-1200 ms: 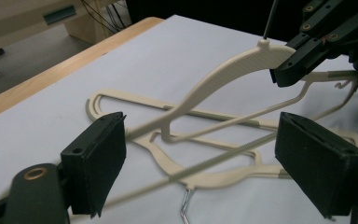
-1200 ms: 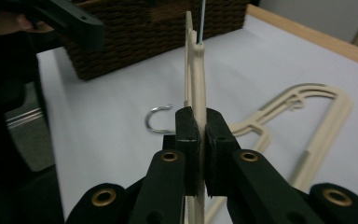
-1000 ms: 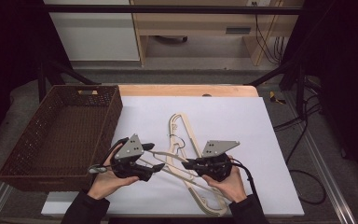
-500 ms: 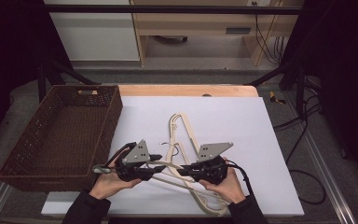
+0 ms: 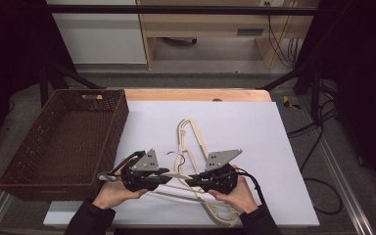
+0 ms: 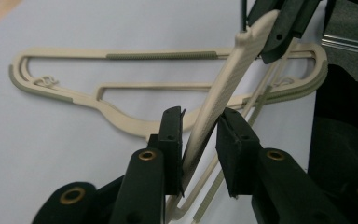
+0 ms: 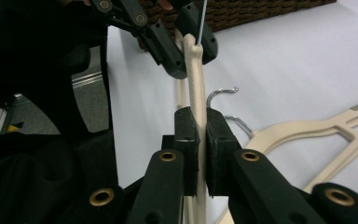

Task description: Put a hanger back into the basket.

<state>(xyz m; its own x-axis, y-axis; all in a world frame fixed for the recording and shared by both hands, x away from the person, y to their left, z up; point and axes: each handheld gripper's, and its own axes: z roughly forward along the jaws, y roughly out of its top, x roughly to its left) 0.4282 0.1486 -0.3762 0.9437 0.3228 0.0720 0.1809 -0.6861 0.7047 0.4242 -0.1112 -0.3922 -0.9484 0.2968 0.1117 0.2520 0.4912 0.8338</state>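
Observation:
A cream plastic hanger (image 5: 181,175) is lifted off the table between my two grippers. My right gripper (image 5: 193,180) is shut on its arm; in the right gripper view the pads (image 7: 189,140) press flat on the hanger (image 7: 196,79). My left gripper (image 5: 169,172) faces it from the left. The hanger's arm (image 6: 233,79) runs slantwise between the left gripper's (image 6: 200,121) jaws, which have just been closing. It leans on the left pad (image 6: 172,140), with a dark gap at the right one. Farther off, the left gripper (image 7: 186,42) straddles the hanger's neck.
More cream hangers (image 5: 191,139) lie stacked on the white table top (image 5: 254,132), their metal hooks (image 7: 221,91) beside my grippers. A brown wicker basket (image 5: 120,117) stands at the left. A wooden strip (image 5: 196,94) runs along the table's far edge.
The left gripper's jaws have drawn in around the hanger's arm, and the gripper has tilted a little. Both hands stay where they were; the right grip is unchanged.

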